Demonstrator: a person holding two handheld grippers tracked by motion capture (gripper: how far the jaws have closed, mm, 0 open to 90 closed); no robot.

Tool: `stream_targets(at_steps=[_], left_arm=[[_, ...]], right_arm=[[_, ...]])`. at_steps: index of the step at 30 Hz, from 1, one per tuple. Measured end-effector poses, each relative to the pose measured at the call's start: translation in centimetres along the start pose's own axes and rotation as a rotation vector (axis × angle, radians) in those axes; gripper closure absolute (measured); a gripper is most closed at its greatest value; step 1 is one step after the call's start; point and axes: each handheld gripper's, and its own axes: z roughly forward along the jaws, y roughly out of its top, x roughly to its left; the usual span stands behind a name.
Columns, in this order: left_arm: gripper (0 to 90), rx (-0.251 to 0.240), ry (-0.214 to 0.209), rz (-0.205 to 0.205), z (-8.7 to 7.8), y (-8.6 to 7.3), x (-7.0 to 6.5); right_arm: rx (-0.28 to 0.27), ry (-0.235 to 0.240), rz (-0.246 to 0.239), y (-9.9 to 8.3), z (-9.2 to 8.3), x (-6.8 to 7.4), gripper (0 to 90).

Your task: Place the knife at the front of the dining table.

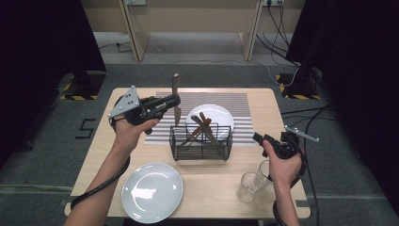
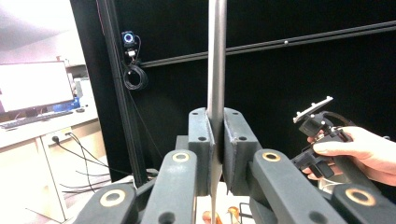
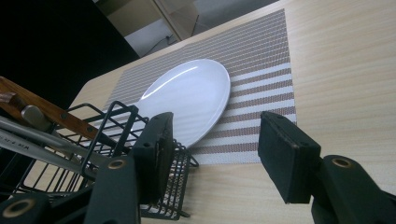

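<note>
Wire basket (image 1: 201, 142) at table centre holds several wooden-handled knives (image 1: 203, 126), leaning crosswise; far plate (image 1: 217, 115) on the striped mat (image 1: 244, 106) and near plate (image 1: 152, 191) are both bare. Left gripper (image 1: 176, 100) is clamped on a knife (image 1: 175, 96) held upright above the basket's left end. Right gripper (image 1: 258, 138) stands agape, nothing between its jaws, right of the basket, two glasses (image 1: 254, 182) near it.
</note>
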Motion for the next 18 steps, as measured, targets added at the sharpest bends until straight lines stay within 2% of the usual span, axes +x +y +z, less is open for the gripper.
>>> stream_targets(at_steps=[18], left_arm=[[83.0,0.014,0.036,-0.019,-1.1,-0.2,0.5]], right_arm=[[0.002,-0.001,0.000,-0.1,0.1,-0.1,45.8]])
